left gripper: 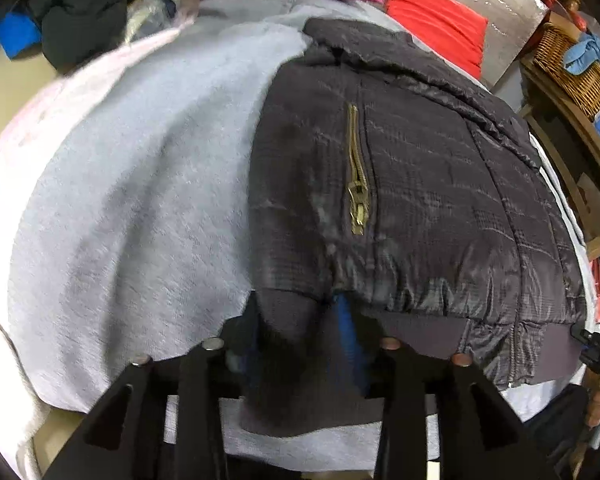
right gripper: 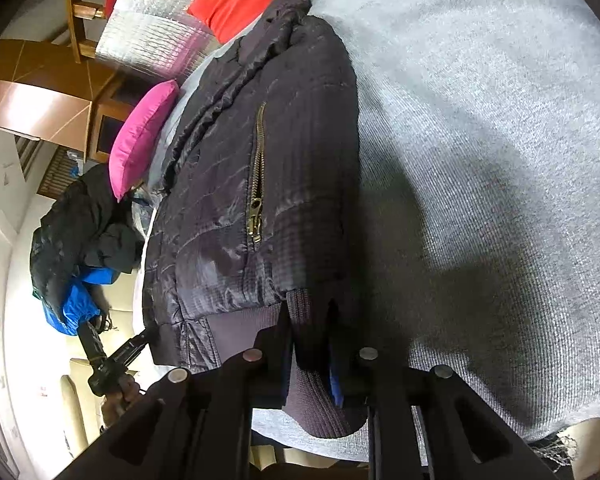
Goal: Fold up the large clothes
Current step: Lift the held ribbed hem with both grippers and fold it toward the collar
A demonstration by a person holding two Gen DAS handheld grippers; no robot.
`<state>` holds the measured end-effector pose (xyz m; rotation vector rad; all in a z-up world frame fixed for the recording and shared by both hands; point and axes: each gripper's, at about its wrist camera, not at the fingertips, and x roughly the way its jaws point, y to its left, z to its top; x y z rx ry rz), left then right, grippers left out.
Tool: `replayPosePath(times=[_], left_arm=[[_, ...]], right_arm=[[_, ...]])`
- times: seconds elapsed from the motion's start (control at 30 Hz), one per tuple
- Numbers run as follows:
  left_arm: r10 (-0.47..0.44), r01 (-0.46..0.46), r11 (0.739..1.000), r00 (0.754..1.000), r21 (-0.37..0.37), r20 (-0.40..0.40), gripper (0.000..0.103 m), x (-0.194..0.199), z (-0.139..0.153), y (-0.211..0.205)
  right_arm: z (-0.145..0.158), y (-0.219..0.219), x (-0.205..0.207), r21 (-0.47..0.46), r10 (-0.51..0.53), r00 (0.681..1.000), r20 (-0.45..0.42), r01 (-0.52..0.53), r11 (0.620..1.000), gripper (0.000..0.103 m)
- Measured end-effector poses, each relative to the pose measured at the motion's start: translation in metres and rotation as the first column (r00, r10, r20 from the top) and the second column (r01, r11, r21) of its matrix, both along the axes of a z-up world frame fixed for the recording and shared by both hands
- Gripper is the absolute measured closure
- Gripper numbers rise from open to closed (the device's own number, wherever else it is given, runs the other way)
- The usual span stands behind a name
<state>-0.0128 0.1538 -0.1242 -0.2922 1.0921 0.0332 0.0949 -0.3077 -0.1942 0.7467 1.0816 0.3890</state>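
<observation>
We see the dark jacket (left gripper: pixel 400 184) lying on the grey blanket (left gripper: pixel 140 200), collar far, hem near. Left gripper (left gripper: pixel 300 344) and right gripper (right gripper: pixel 312 352) each grasp a ribbed cuff.

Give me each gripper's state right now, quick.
Left gripper: shut on the jacket's ribbed cuff.
Right gripper: shut on the same ribbed cuff.
</observation>
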Motion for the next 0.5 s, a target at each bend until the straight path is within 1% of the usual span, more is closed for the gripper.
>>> replayPosePath(times=[0.03,0.07,0.1,0.17,0.23,0.4,0.5], left_arm=[[-0.006,0.006,1.000,1.000,0.012,0.000,0.063,0.000,0.000,-0.002],[-0.014,0.014,1.000,1.000,0.025,0.001,0.070,-0.001,0.001,-0.004],[-0.014,0.014,0.999,1.000,0.038,0.003,0.084,-0.002,0.002,-0.004],[-0.016,0.016,1.000,1.000,0.012,0.014,0.091,-0.005,0.006,-0.001],[-0.008,0.008,1.000,0.999,-0.009,0.035,0.093,-0.008,0.013,0.002],[-0.015,0.015,1.000,0.996,-0.008,0.091,0.094,-0.022,0.033,0.001],[-0.021,0.023,1.000,0.994,-0.019,0.105,0.095,-0.031,0.040,0.005]], right_arm=[[0.001,-0.001,0.000,-0.001,0.004,1.000,0.007,-0.004,1.000,0.085],[0.001,-0.001,-0.001,0.000,0.006,1.000,0.010,-0.006,1.000,0.085],[0.002,-0.001,-0.002,0.004,0.006,1.000,0.012,-0.006,1.000,0.088],[0.004,-0.001,-0.004,0.005,0.008,1.000,0.021,-0.009,1.000,0.091],[0.007,-0.001,-0.006,0.006,0.011,1.000,0.030,-0.011,1.000,0.093],[0.018,0.003,-0.013,0.000,0.024,0.998,0.064,-0.025,1.000,0.094],[0.024,0.002,-0.016,-0.008,0.042,0.996,0.075,-0.042,0.999,0.094]])
